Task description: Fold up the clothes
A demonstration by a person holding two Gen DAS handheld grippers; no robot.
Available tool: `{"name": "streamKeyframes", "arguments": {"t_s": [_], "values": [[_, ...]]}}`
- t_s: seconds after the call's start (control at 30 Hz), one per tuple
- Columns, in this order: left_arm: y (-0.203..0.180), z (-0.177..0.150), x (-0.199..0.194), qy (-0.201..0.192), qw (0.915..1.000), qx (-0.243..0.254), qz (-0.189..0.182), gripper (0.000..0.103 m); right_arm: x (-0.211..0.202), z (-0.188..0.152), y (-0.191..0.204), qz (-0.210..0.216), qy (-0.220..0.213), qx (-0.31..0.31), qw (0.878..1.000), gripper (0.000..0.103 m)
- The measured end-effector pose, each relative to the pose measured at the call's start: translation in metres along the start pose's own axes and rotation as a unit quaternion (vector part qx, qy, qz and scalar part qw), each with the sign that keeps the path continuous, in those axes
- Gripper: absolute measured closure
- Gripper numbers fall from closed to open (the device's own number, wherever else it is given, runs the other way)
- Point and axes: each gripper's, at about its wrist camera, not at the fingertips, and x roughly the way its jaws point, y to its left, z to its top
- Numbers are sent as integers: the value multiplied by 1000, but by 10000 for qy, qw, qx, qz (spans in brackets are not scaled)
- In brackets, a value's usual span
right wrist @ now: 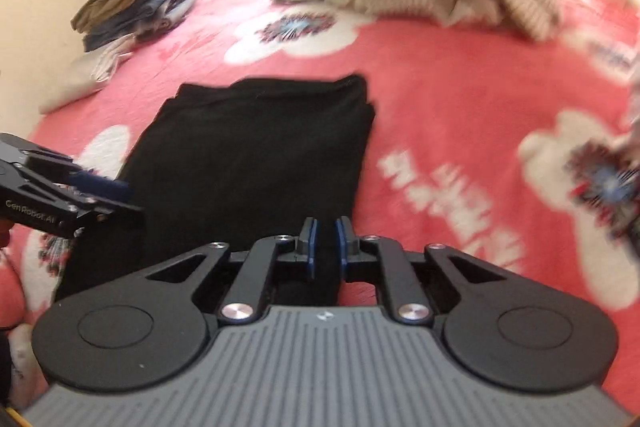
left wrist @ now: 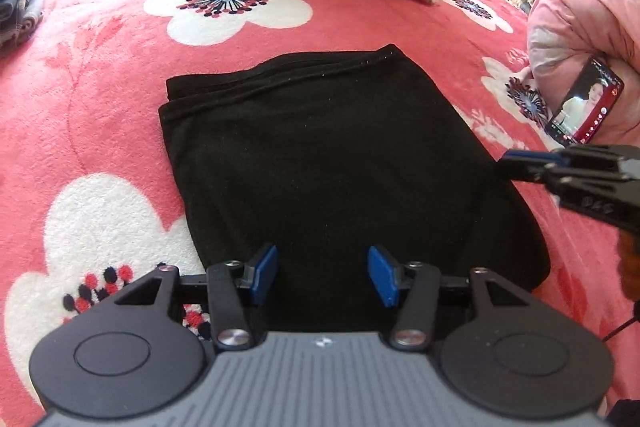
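Left wrist view: left gripper [left wrist: 323, 277], its 2 jaws apart and gripping nothing, over the near edge of the folded black garment [left wrist: 320, 155] lying flat on the red floral blanket [left wrist: 100, 87]. Right wrist view, blurred: right gripper [right wrist: 325, 247], jaws nearly together, apparently empty, at the garment's near right corner.

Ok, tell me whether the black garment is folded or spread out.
Folded. The black garment lies as a compact rectangle on the red blanket, with stacked layer edges showing at its far end in both views.
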Motion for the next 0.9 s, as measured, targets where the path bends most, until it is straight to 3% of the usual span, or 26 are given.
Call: {"name": "streamKeyframes", "arguments": {"t_s": [0.13,0.2,0.33,0.47,0.6,0.73,0.9], "values": [[-3,-2,-3,14,10000,16,53,51,-17,-4,15,588,-179,-83,9981,91],[-5,-3,-3,25,9999,29,96,51,-18,-15,26,736,-67,-238,9970,92],[-7,-4,-7,-1,9999,85,149,51,-5,-31,23,279,335,-280,9987,97],[-9,-4,-10,-24,9998,88,191,51,-18,-22,15,-41,81,-110,9999,95],[-11,-4,-9,7,9998,85,201,51,-29,-17,23,314,-88,-246,9992,95],[-15,-5,-7,77,9996,114,240,51,-25,-31,31,426,185,-367,9982,96],[-15,-7,-6,121,9995,111,271,51,-23,-38,13,-25,383,62,9992,98]]}}
